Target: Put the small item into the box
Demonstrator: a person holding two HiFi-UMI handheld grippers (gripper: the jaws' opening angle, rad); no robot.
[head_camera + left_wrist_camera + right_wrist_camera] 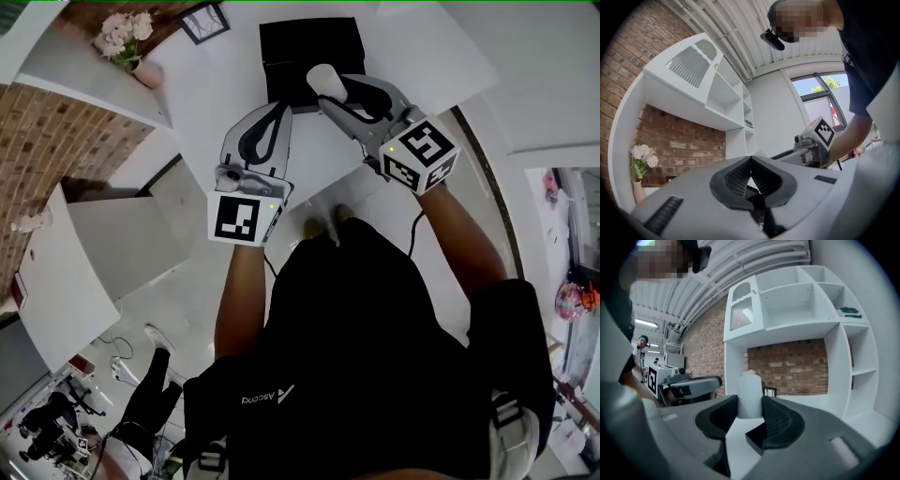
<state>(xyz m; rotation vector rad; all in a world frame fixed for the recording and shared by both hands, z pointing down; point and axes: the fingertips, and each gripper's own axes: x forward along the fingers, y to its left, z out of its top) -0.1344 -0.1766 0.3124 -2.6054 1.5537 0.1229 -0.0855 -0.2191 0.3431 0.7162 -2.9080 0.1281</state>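
Small item [750, 397]: white, upright, clamped in our right tongs [330, 89] above the near edge of the box [309, 42].
Box: black, back from the table's [211, 103] near edge.
Left tongs [750, 172]: we hold them together, empty, beside the box.

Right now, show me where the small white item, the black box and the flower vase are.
small white item [751, 397], right gripper view, middle of its body.
black box [305, 42], head view, its top surface.
flower vase [146, 73], head view, its pinkish body.
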